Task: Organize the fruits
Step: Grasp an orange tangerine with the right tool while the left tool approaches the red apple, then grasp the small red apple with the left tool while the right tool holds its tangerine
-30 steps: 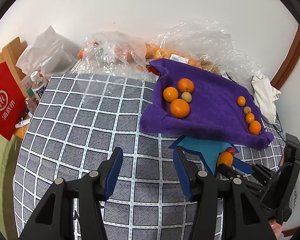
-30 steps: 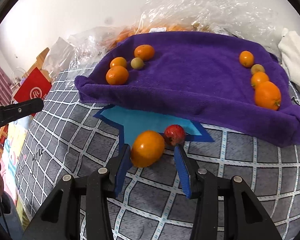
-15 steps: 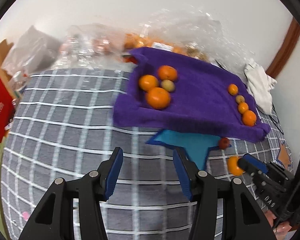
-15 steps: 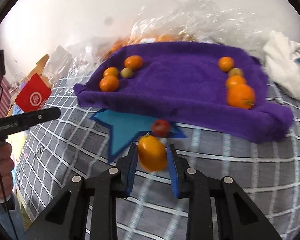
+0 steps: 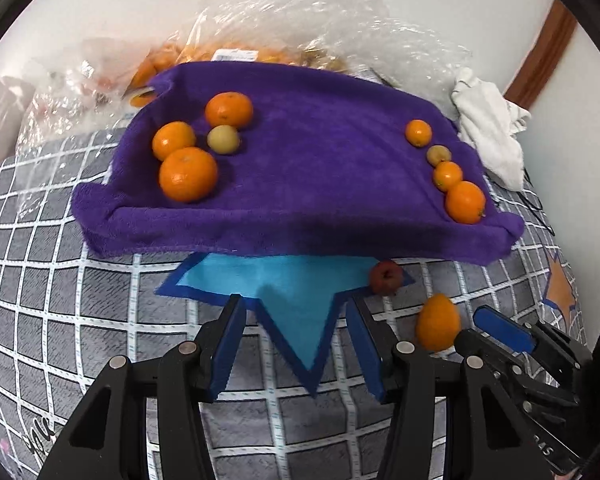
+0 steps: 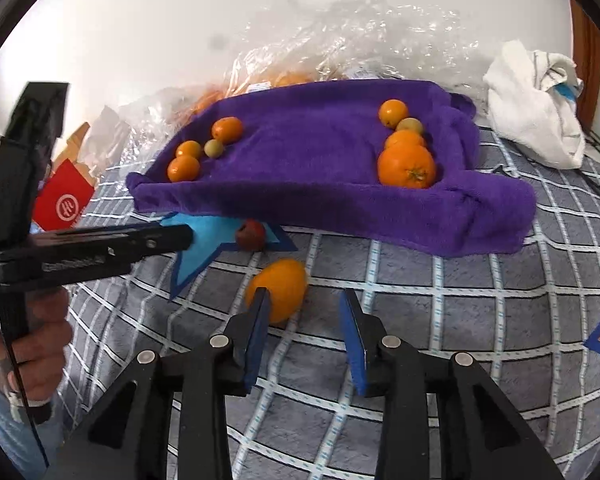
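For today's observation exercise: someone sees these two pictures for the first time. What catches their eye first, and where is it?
The purple towel fills the middle, with orange fruits clustered at its left and lined along its right edge. In front of it, on the checked cloth, a loose orange lies just ahead of the open right gripper, beside a small red fruit.

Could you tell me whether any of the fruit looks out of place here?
Yes. An orange fruit and a small red fruit lie on the checked blanket, off the purple towel where the other fruits sit in two groups. The right tool is open just beside the orange one.
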A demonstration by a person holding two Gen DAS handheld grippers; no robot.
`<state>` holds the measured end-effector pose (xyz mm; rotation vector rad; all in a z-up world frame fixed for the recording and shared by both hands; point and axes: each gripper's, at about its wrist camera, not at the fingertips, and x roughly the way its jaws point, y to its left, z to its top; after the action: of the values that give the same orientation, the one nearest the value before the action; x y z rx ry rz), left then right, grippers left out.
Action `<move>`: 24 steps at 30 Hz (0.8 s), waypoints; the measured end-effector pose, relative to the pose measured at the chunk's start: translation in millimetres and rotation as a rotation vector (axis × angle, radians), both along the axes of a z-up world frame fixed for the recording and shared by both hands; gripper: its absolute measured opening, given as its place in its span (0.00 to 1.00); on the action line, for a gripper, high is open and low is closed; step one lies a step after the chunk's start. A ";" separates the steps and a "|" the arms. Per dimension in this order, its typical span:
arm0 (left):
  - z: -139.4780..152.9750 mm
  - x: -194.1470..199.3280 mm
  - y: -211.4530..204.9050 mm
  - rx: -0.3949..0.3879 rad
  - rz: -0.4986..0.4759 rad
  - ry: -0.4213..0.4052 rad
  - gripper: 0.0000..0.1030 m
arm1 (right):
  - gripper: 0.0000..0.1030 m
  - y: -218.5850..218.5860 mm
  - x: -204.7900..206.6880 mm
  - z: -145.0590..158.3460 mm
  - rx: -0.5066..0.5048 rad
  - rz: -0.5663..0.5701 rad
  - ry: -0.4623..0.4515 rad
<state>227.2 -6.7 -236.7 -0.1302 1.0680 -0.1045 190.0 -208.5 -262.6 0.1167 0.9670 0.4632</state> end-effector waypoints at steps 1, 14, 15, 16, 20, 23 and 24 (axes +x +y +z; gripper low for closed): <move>-0.9 0.7 3.2 0.004 0.009 0.003 0.48 | 0.35 2.3 0.8 -0.1 0.004 0.005 0.001; -8.7 10.3 -9.4 -0.062 -0.051 0.004 0.48 | 0.33 -2.4 11.6 -4.8 -0.058 -0.051 0.002; -9.4 11.1 -15.0 -0.070 -0.065 0.001 0.48 | 0.33 -12.9 9.6 -1.8 -0.063 -0.074 -0.003; -9.5 11.4 -22.1 -0.075 -0.081 -0.001 0.48 | 0.33 -22.1 8.3 0.0 -0.069 -0.094 -0.005; -14.4 16.6 -44.6 -0.083 -0.124 -0.002 0.48 | 0.33 -52.4 4.4 3.1 -0.097 -0.163 -0.007; -19.9 17.8 -53.8 -0.071 -0.126 0.005 0.37 | 0.33 -64.1 3.1 3.4 -0.102 -0.193 -0.002; -20.6 17.2 -54.6 -0.058 -0.126 -0.001 0.29 | 0.33 -67.7 3.5 3.2 -0.103 -0.204 -0.001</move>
<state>244.4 -61.4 -257.3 -0.1154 1.0724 -0.2491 193.5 -276.2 -259.5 0.1205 0.9653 0.2249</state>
